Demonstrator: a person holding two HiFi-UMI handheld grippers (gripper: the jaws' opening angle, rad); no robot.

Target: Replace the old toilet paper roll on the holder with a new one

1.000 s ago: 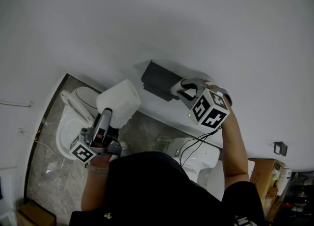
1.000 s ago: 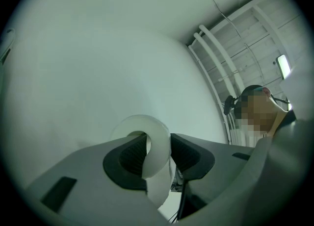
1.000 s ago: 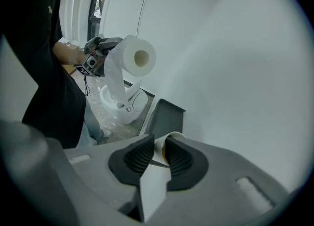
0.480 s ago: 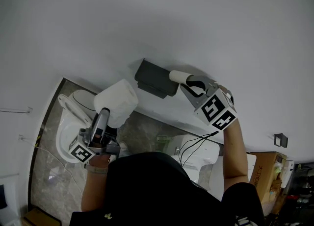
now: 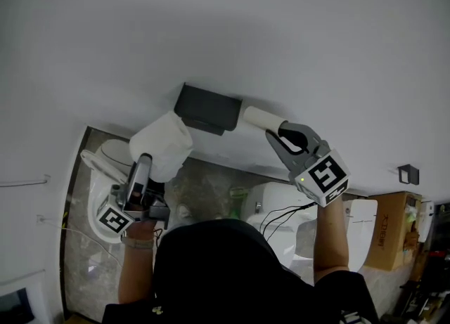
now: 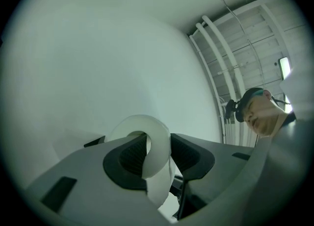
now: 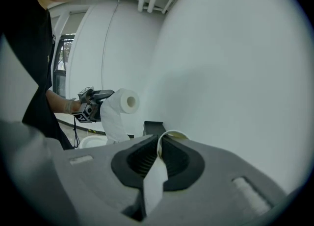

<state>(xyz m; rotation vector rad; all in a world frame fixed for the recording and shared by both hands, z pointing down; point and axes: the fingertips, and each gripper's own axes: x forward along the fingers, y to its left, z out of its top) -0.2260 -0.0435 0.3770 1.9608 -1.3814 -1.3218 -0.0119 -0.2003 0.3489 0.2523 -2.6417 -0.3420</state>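
Note:
A full white new roll (image 5: 163,145) is held up by my left gripper (image 5: 144,166), whose jaws are shut on the roll's wall (image 6: 153,144). That roll hangs just below-left of the dark wall holder (image 5: 207,107). My right gripper (image 5: 275,133) is shut on the old roll (image 5: 259,117), a thin, almost bare tube lying just right of the holder. In the right gripper view the pads pinch the tube's wall (image 7: 171,136), and a paper tail hangs down between the jaws. Further off there are the new roll (image 7: 122,103), the left gripper (image 7: 91,105) and the holder (image 7: 153,126).
A white toilet (image 5: 104,175) stands below the left gripper. A second white fixture (image 5: 281,210) sits under the right arm, with a cardboard box (image 5: 394,231) at the far right. A small hook (image 5: 409,173) is on the wall. Cables trail from the right gripper.
My right gripper closed on the old roll at the holder and drew it out to the right and upward. The left gripper with the new roll shifted slightly toward the holder.

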